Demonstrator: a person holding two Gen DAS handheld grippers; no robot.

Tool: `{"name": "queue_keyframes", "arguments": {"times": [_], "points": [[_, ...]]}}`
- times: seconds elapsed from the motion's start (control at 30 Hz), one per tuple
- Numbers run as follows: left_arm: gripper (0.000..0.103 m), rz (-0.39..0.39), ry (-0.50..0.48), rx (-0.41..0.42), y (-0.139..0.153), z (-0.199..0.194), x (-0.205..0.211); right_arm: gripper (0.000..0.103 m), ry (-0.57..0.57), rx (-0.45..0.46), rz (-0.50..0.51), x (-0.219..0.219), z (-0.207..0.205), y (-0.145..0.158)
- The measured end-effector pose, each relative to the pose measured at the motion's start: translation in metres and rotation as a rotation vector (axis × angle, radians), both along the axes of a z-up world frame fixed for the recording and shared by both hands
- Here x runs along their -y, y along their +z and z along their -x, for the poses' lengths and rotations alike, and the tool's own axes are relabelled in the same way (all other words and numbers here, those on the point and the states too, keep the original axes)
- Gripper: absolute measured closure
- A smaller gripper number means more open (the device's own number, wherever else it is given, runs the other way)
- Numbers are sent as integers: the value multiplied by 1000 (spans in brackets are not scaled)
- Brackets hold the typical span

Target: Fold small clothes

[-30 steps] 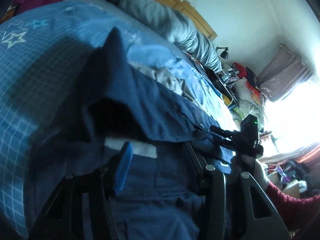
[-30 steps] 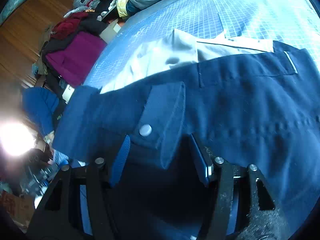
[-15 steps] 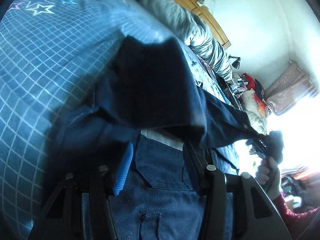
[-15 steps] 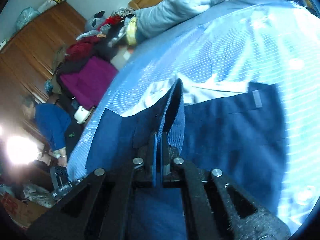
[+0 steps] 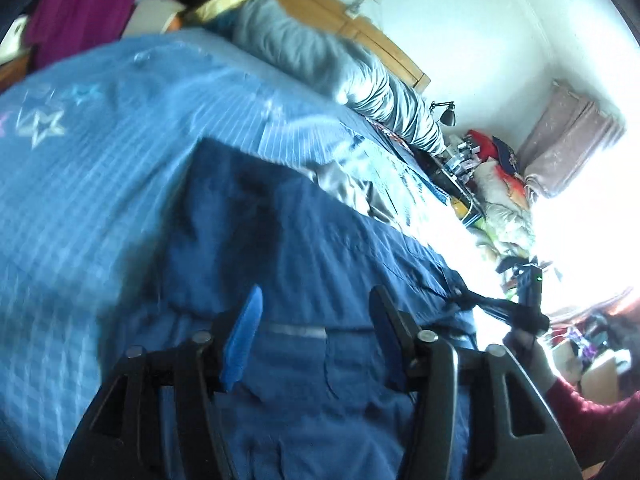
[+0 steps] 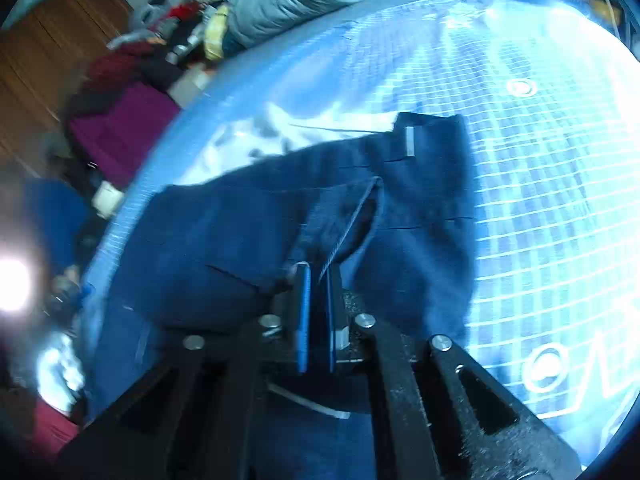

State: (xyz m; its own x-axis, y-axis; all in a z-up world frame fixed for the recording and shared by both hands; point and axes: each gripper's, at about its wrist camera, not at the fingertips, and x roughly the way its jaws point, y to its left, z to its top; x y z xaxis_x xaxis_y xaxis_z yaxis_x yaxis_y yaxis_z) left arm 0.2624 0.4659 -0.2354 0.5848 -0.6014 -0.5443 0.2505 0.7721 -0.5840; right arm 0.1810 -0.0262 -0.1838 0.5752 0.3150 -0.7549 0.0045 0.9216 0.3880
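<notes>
- Navy garment [image 6: 256,240], looks like small trousers or shorts with pockets, lies spread on the bed [image 6: 540,184], directly ahead of and under both claws.
- Right claw [image 6: 316,276]: blue pads pressed together on a raised fold of the navy cloth, pinched edge standing up just ahead of the tips.
- Left claw [image 5: 316,308]: pads well apart, nothing between them, hovering over the near part of the garment; a pale strip on the cloth sits just ahead between the pads.
- Step in hand, as I judge it: carrying the pinched edge across to make a fold.
- To do it well: keep the right grip firm, travel low so the cloth lays flat rather than bunching; lay edge onto edge before letting go.
- Left claw would best press down on the cloth near the crease to stop it sliding on the bed cover.
- Pale garment [image 6: 248,140] lies beyond the navy one, touching its far edge; avoid dragging it along.
</notes>
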Motion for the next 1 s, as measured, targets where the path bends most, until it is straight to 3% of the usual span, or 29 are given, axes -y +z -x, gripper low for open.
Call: {"name": "queue_keyframes", "arguments": {"times": [0.03,0.13,0.2,0.3,0.33,0.37,0.43,0.5,0.53,0.57,0.67,0.8,0.9,1.0], "points": [[45,-18,1,-16,-3,-9,0,81,-38,8,35,4,3,3],[45,-62,-26,-93,-16,-42,9,78,-112,72,10,11,15,18],[45,-79,-52,-135,-25,-54,15,78,-33,87,-37,-2,13,16],[47,-88,-57,-161,-41,-58,16,79,125,17,-120,-23,2,-12],[47,-74,-49,-169,-41,-57,11,86,132,-22,-129,-20,0,-24],[49,-76,-35,-182,-40,-55,4,103,116,-24,-140,-11,4,-28],[50,-71,7,-196,-35,-41,-18,103,63,-64,-123,8,19,-24],[48,-55,49,-201,-28,-21,-44,83,55,-53,-133,30,49,-8],[46,-69,79,-199,-22,-5,-60,66,60,-51,-153,41,67,-1],[46,-58,93,-194,-18,8,-73,56,63,-52,-170,52,90,5],[38,80,83,-188,-17,58,-112,48,66,-77,-195,75,167,10],[38,140,20,-233,-33,120,-137,46,47,-168,-219,92,251,-3],[38,185,-16,-285,-49,158,-145,46,45,-255,-263,84,291,-24],[37,209,-61,-333,-60,181,-144,43,105,-346,-257,59,305,-53]]}}
